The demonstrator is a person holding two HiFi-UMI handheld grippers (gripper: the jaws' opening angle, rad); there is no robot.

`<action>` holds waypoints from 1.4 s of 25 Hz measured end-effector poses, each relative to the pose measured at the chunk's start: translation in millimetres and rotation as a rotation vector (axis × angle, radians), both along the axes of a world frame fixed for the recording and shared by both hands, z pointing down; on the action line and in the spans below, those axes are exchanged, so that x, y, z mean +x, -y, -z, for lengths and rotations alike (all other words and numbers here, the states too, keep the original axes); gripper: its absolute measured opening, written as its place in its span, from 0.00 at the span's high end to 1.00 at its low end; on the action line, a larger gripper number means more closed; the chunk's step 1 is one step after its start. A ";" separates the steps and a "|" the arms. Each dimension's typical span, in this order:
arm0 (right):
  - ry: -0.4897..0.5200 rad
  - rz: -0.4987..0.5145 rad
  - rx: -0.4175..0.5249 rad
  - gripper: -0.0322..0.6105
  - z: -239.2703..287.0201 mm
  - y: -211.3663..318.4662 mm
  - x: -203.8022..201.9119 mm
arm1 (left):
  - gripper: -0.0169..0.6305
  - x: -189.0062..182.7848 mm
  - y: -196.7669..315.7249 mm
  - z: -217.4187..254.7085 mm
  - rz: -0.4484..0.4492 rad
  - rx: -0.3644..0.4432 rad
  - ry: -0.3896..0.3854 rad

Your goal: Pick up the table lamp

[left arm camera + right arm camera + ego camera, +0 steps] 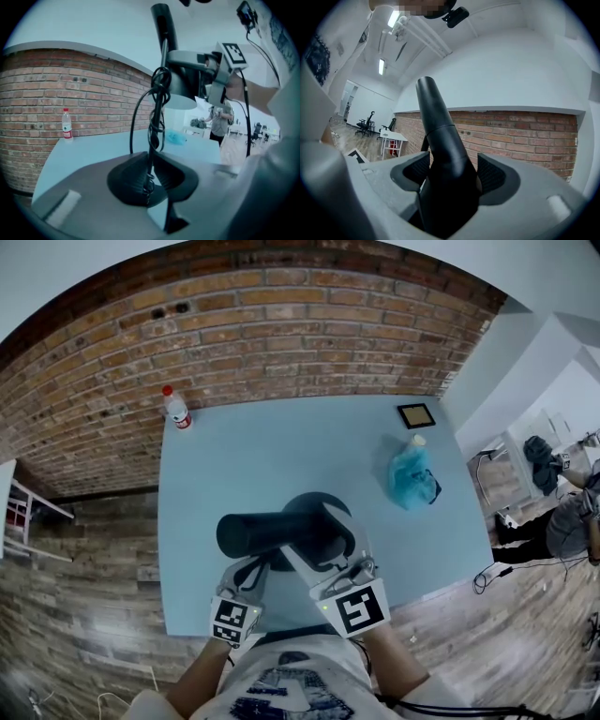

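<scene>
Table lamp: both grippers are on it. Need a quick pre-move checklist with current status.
1. Left gripper jaws shut on the table lamp's thin stem: ok.
2. Right gripper jaws clamped on the lamp's thick black arm: ok.
3. Cord is wound round the stem, with one loop hanging loose: not ok, it may snag.
4. Lamp clear of the table: cannot tell.
5. Water bottle and blue plastic bag stand apart from the lamp: ok.
</scene>
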State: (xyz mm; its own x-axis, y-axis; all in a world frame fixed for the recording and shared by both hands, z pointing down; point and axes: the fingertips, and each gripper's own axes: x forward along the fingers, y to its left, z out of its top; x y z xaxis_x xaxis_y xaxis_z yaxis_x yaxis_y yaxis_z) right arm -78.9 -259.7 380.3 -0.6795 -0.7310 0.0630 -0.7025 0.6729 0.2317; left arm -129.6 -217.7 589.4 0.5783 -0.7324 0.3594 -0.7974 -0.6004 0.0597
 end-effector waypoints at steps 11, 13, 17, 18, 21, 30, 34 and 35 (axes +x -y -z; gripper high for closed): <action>-0.005 0.003 0.016 0.46 0.2 -2.0 -0.5 | 0.88 10.3 10.7 -13.7 -0.007 -0.010 0.016; 0.001 0.002 0.019 0.46 0.5 -1.9 -0.1 | 0.88 12.1 13.9 -14.8 -0.009 -0.008 0.018; -0.008 0.009 0.016 0.46 -0.7 -1.8 -1.5 | 0.88 12.7 19.1 -15.9 -0.014 0.000 0.020; -0.007 0.011 0.017 0.46 -1.0 -2.1 -1.6 | 0.88 12.8 20.0 -16.6 -0.013 0.003 0.022; -0.011 0.017 0.020 0.46 -2.1 -2.8 -1.3 | 0.88 15.1 23.2 -18.3 -0.010 0.007 0.025; 0.016 0.046 0.087 0.49 6.2 -6.1 -1.5 | 0.90 20.8 27.3 -17.6 -0.053 0.027 0.038; 0.017 0.055 0.091 0.50 7.4 -6.5 -0.3 | 0.90 21.4 27.5 -16.7 -0.055 0.041 0.025; 0.014 0.056 0.089 0.51 7.1 -6.9 -0.3 | 0.90 21.5 27.2 -16.5 -0.050 0.043 0.025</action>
